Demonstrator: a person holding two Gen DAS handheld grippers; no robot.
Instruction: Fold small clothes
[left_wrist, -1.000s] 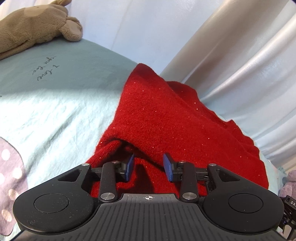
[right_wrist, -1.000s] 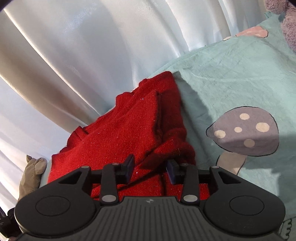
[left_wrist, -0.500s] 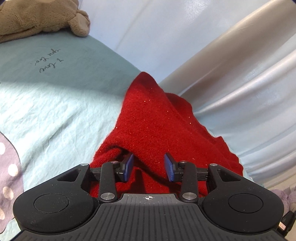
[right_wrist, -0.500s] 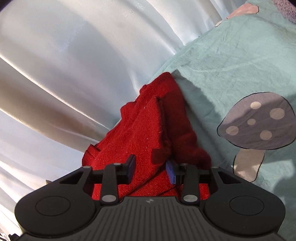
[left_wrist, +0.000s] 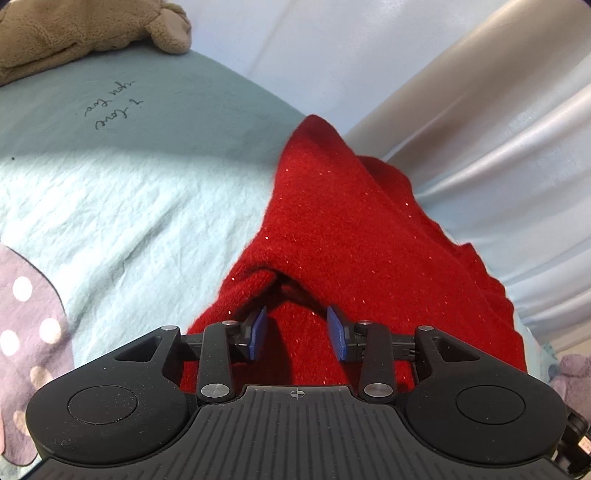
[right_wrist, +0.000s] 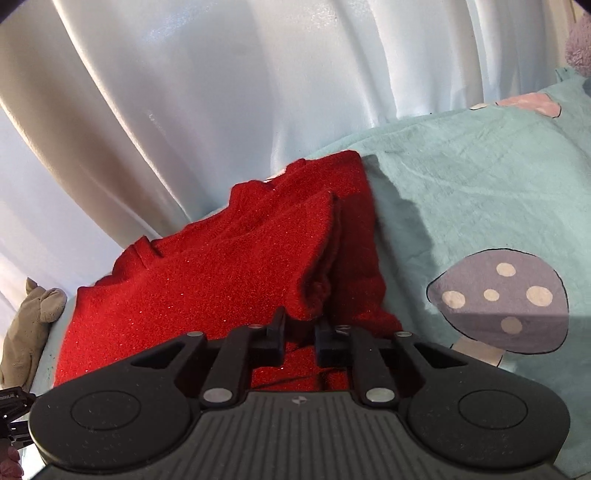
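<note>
nearest us, our right gripper has its jaws drawn close around a bunched corner of the fuzzy red knitted garment; they have just been closing, and the cloth sits right between them. from this view we cannot tell for sure that the pads already press it. our left gripper is released: its blue pads stand apart, they have just been opening, and a hump of the same red knit rises between them without either pad visibly biting it.

the relation that matters for the coming move, as we judge it: the garment lies straight ahead of and below both pairs of jaws, one gripper at each of its near corners, and its long axis runs away from us toward the pale curtain. the right hand looks the nearer to a real hold, so we expect it to lead a fold, with the left needing to close first.

the garment itself is a thick, soft, glittery red knit, partly doubled over, with a loose flap edge and a tunnel-like opening near the left jaws. it lies on the mint green bedsheet with a grey spotted mushroom print, its far edge against the curtain. beyond, a beige plush toy rests on the bed.
</note>
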